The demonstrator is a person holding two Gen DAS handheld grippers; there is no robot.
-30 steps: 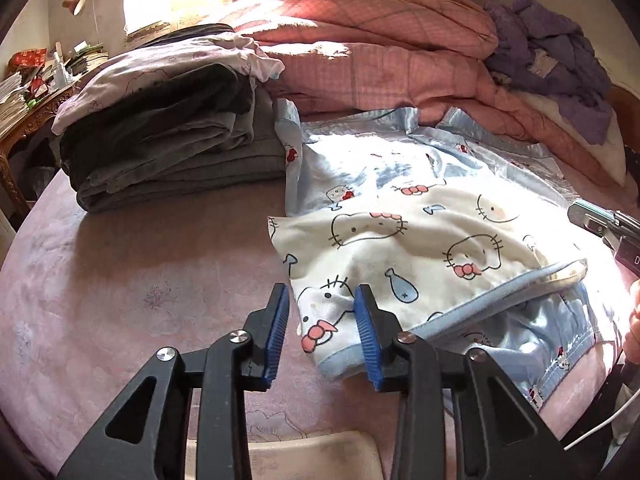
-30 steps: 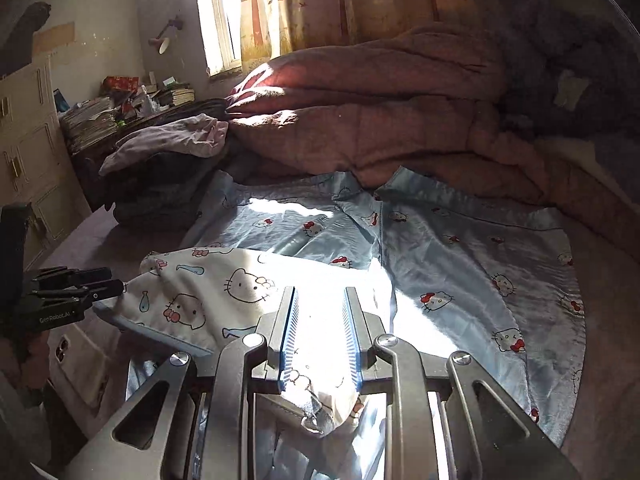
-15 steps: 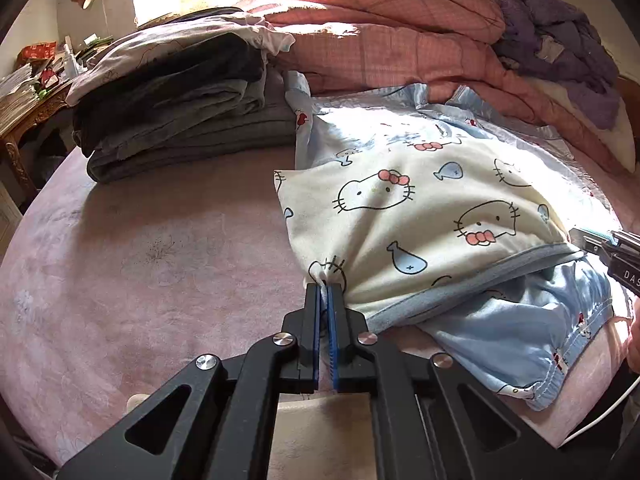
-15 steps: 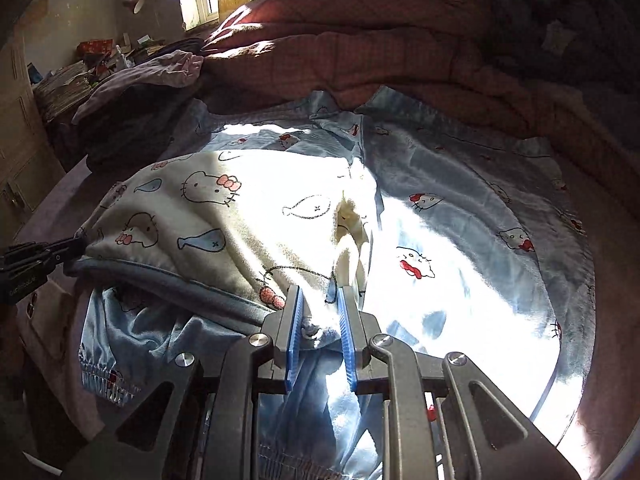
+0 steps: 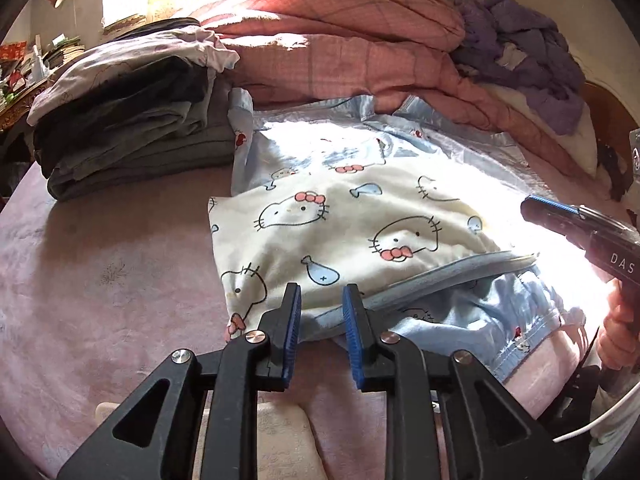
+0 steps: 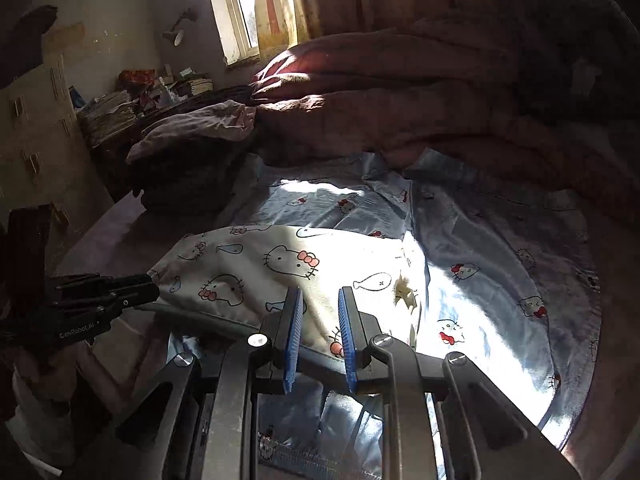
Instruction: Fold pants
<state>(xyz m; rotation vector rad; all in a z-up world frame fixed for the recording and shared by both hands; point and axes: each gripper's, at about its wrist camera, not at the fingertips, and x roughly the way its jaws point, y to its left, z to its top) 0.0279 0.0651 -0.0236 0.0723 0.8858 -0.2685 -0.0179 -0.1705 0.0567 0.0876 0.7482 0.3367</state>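
Note:
The pants [image 5: 360, 216] are pale blue satin with a cat print and a cream lining. They lie spread on the bed, with the cream side folded over toward me [image 6: 280, 264]. My left gripper [image 5: 321, 292] hovers at the near hem of that fold. Its jaws are opening, and the cloth lies under the gap without being pinched. From the right wrist view its tip [image 6: 150, 282] sits by the fold's left corner. My right gripper [image 6: 320, 296] stands with its jaws apart over the fold's near edge, pressing on nothing. In the left wrist view it [image 5: 532, 204] hangs above the cloth.
A stack of folded dark clothes [image 5: 128, 128] sits at the back left on the pink sheet [image 5: 100, 280]. A pink quilt [image 5: 340, 40] and a purple garment [image 5: 520, 48] are heaped along the back. A cluttered desk [image 6: 112, 116] stands past the bed. A hand [image 5: 620, 332] holds the right gripper.
Half a second ago my left gripper was shut on the fold's corner; its jaws have now parted. The right gripper has let the bunched cloth drop and drawn back. The fold now lies flat.

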